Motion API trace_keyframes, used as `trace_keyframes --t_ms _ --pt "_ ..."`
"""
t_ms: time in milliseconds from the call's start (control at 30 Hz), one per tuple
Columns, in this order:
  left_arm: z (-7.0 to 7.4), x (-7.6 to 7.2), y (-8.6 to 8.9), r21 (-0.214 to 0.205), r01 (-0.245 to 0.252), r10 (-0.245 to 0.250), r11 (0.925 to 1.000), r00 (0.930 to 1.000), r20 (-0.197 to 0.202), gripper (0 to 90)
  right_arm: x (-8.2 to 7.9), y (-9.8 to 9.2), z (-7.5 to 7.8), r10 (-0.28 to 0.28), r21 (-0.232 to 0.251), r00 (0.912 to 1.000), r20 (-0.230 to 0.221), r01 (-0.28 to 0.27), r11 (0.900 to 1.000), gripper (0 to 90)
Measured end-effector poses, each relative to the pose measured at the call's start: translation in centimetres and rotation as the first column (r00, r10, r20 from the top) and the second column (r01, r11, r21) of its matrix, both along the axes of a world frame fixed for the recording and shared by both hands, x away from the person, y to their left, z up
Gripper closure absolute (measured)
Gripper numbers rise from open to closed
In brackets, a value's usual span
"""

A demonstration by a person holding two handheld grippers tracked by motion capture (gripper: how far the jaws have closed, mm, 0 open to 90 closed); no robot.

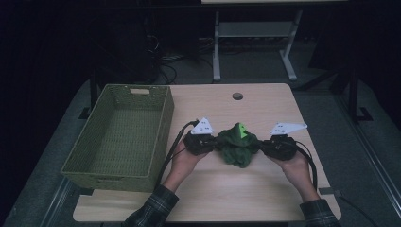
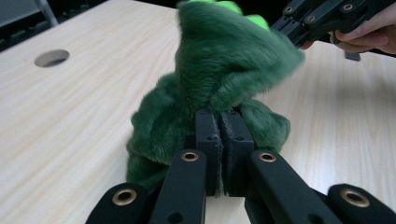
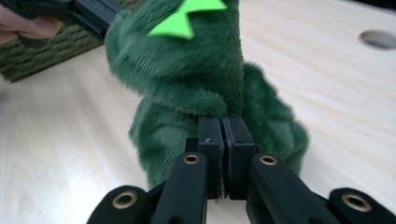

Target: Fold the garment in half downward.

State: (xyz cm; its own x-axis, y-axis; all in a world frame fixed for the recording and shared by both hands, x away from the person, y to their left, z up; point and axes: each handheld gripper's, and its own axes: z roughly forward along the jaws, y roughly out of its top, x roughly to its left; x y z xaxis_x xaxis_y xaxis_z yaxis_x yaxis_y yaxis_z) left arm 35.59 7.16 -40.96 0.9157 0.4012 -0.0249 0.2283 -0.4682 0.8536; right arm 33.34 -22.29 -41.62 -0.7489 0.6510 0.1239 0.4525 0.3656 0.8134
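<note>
A dark green plush toy [image 1: 239, 144] with a bright green felt patch [image 3: 187, 18] hangs between both grippers over the middle of the wooden table [image 1: 265, 198]. My left gripper [image 2: 219, 116] is shut on the fur at the toy's left side [image 2: 224, 60]. My right gripper [image 3: 222, 122] is shut on the fur at the opposite side [image 3: 187, 65]. In the high view the left gripper [image 1: 216, 143] and right gripper [image 1: 261, 145] face each other across the toy. The toy's bottom sits at or just above the tabletop; I cannot tell which.
A green woven basket [image 1: 113, 177] stands empty on the table's left side, close to my left hand. A round cable hole [image 1: 237, 96] is near the far edge. A desk frame [image 1: 255, 42] stands on the floor beyond the table.
</note>
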Motion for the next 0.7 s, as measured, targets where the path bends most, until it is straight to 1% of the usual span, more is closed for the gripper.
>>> trace_keyframes --t_ms 67,133,200,233,333,367,500,533,567,700 --pt "-0.4 -0.4 0.2 0.004 0.008 -0.008 1.0000 1.0000 -0.005 86.9 -0.6 0.0 -0.4 0.004 0.004 1.0000 0.006 -0.004 1.0000 87.4" --pt "-1.0 -0.7 0.3 0.016 0.016 -0.016 0.9997 0.9998 -0.011 86.9 -0.9 0.0 -0.8 0.009 -0.006 0.9997 -0.021 -0.009 0.9999 87.4" --pt "-1.7 -1.0 0.3 0.036 0.028 -0.028 0.9990 0.9994 -0.021 86.9 -1.2 0.0 -1.2 0.011 0.003 0.9998 -0.014 -0.011 0.9999 87.3" --pt "-2.0 -1.2 0.2 0.043 0.030 -0.029 0.9986 0.9992 -0.029 86.9 -1.3 0.0 -1.4 0.018 0.001 0.9995 -0.025 -0.018 0.9998 87.3" --pt "-2.9 -1.5 0.1 0.070 0.046 -0.044 0.9965 0.9985 -0.034 86.9 -1.5 0.2 -2.0 0.031 -0.016 0.9984 -0.048 -0.032 0.9994 87.1" --pt "-3.2 -1.6 0.1 0.075 0.048 -0.046 0.9960 0.9983 -0.037 86.9 -1.6 0.3 -2.2 0.034 -0.018 0.9987 -0.037 -0.035 0.9992 87.1" --pt "-4.3 -1.7 -0.2 0.108 0.060 -0.055 0.9923 0.9971 -0.052 86.6 -1.8 0.5 -2.9 0.033 -0.037 0.9978 -0.058 -0.035 0.9987 86.3" --pt "-4.5 -1.7 -0.3 0.116 0.059 -0.052 0.9915 0.9967 -0.062 86.4 -1.8 0.5 -3.1 0.033 -0.042 0.9972 -0.067 -0.036 0.9985 85.8" --pt "-4.7 -1.8 -0.4 0.121 0.064 -0.057 0.9906 0.9965 -0.062 86.1 -1.8 0.5 -3.2 0.035 -0.050 0.9973 -0.065 -0.039 0.9980 85.0" --pt "-4.8 -2.1 -0.5 0.124 0.064 -0.057 0.9902 0.9967 -0.058 82.7 -2.1 0.5 -3.0 0.034 -0.048 0.9977 -0.058 -0.037 0.9981 83.7"
